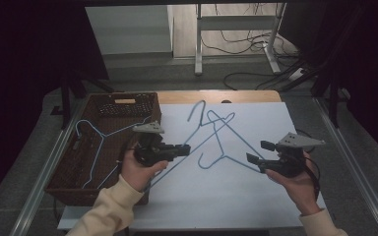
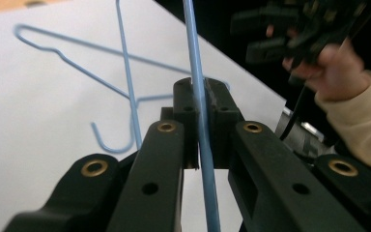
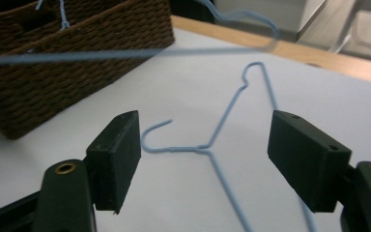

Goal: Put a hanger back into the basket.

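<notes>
My left gripper (image 1: 186, 149) is shut on the wire of a blue hanger (image 1: 195, 109) and holds it above the white sheet (image 1: 202, 201). In the left gripper view that wire (image 2: 195, 72) runs straight up between the closed jaws. A second blue hanger (image 1: 222, 156) lies flat on the sheet, its hook toward the person. My right gripper (image 1: 257, 151) is open just right of it, nothing between its jaws. From the right gripper view (image 3: 203, 159) the lying hanger's neck (image 3: 207, 147) sits ahead between the open jaws, while the held hanger (image 3: 125, 53) crosses blurred above.
A brown wicker basket (image 1: 59, 189) stands at the table's left with a third blue hanger (image 1: 98, 142) inside, and its wall (image 3: 53, 72) is also seen from the right gripper. Beyond the wooden far edge (image 1: 256, 96) are a desk frame and floor cables.
</notes>
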### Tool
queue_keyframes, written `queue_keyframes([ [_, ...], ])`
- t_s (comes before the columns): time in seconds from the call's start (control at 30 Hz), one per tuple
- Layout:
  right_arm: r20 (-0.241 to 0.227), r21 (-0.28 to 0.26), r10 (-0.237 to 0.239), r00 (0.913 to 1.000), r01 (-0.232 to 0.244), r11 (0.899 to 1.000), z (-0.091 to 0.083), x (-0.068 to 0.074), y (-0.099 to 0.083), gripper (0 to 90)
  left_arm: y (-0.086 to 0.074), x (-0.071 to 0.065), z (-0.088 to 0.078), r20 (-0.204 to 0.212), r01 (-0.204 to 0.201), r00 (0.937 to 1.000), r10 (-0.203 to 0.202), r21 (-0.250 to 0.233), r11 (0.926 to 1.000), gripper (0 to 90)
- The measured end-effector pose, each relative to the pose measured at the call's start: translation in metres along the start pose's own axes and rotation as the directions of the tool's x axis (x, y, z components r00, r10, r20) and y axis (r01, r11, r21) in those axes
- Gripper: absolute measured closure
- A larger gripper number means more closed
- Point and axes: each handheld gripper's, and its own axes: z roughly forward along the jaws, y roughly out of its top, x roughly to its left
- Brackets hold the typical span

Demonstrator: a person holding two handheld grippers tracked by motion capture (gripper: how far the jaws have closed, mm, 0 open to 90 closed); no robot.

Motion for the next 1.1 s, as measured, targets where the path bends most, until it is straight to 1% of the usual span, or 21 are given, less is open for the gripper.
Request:
queue_keyframes([
  [0.07, 0.016, -0.009, -0.015, 0.9998, 0.015, 1.0, -0.001, 0.0, -0.005, 28.8, 0.003, 0.004, -0.013, -0.011, -0.003, 0.9999, 0.003, -0.012, 0.9999, 85.2],
  [0.23, 0.011, 0.027, -0.004, 0.9999, 0.004, 1.0, 0.005, -0.003, -0.012, 28.1, 0.005, 0.015, -0.045, -0.05, -0.012, 0.9987, 0.009, -0.052, 0.9986, 85.3],
  [0.3, 0.01, 0.039, -0.007, 0.9999, 0.007, 0.999, 0.006, -0.004, -0.013, 29.2, 0.005, 0.02, -0.056, -0.056, -0.019, 0.9983, 0.015, -0.073, 0.9972, 85.3],
  [0.37, 0.006, 0.051, -0.02, 0.9998, 0.02, 0.998, 0.007, -0.003, -0.014, 29.2, 0.004, 0.025, -0.065, -0.059, -0.017, 0.9982, 0.012, -0.086, 0.9962, 85.3],
  [0.43, 0.008, 0.054, -0.029, 0.9995, 0.029, 0.998, 0.008, -0.002, -0.015, 29.1, 0.004, 0.033, -0.076, -0.087, -0.018, 0.9961, 0.01, -0.092, 0.9956, 85.3],
  [0.57, 0.002, 0.06, -0.03, 0.9996, 0.029, 0.998, 0.009, -0.002, -0.017, 27.7, 0.001, 0.048, -0.095, -0.125, 0.0, 0.992, -0.015, -0.119, 0.9929, 85.3],
  [0.63, 0.002, 0.068, -0.03, 0.9995, 0.03, 0.997, 0.01, -0.002, -0.018, 27.4, -0.001, 0.058, -0.105, -0.148, 0.012, 0.9884, -0.033, -0.141, 0.99, 85.3],
  [0.7, 0.005, 0.077, -0.035, 0.9994, 0.034, 0.996, 0.011, -0.002, -0.019, 27.1, -0.005, 0.07, -0.114, -0.164, 0.034, 0.9845, -0.061, -0.163, 0.986, 85.3],
  [0.8, 0.008, 0.083, -0.032, 0.9995, 0.031, 0.996, 0.012, -0.002, -0.02, 26.9, -0.01, 0.084, -0.123, -0.187, 0.057, 0.978, -0.091, -0.181, 0.9818, 85.3],
  [0.87, 0.007, 0.088, -0.029, 0.9996, 0.028, 0.996, 0.013, -0.002, -0.021, 26.9, -0.014, 0.094, -0.126, -0.2, 0.064, 0.9745, -0.101, -0.184, 0.9809, 85.3],
  [1.0, 0.005, 0.105, -0.034, 0.9994, 0.033, 0.994, 0.017, -0.002, -0.022, 26.5, -0.023, 0.112, -0.124, -0.224, 0.098, 0.9655, -0.133, -0.162, 0.982, 85.3],
  [1.1, 0.006, 0.119, -0.04, 0.9992, 0.039, 0.992, 0.019, -0.001, -0.024, 25.6, -0.031, 0.121, -0.125, -0.234, 0.111, 0.961, -0.148, -0.162, 0.9804, 85.3],
])
